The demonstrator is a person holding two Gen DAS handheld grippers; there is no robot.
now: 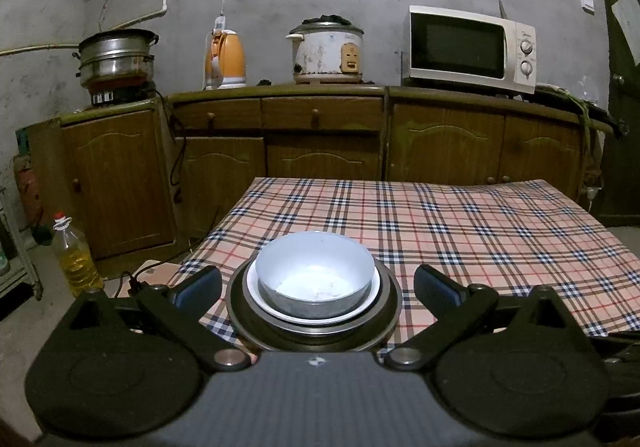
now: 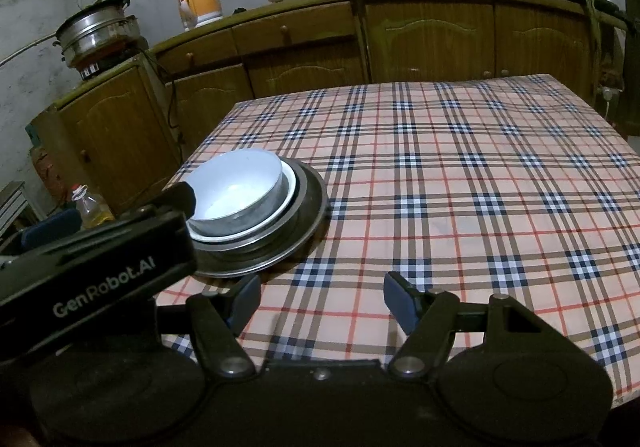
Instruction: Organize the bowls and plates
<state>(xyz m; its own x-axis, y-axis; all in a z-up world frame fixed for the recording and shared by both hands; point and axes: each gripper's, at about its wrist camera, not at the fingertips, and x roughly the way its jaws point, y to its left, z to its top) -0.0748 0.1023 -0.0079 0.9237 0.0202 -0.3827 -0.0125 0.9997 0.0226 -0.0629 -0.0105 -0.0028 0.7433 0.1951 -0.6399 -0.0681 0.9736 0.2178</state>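
Two grippers, left gripper (image 1: 318, 283) and right gripper (image 2: 320, 301), gape empty; bowl (image 1: 315, 273) on stacked plates (image 1: 314, 321) sits between the left's fingers

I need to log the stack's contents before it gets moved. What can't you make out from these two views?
- How many dishes lie under the bowl: in both views only nested rims show beneath it.
- Near edge of the metal plate: left wrist view, behind the left gripper body.
- Stack's left side: right wrist view, covered by the left gripper.
- Pale smear inside the bowl: too blurred to identify.
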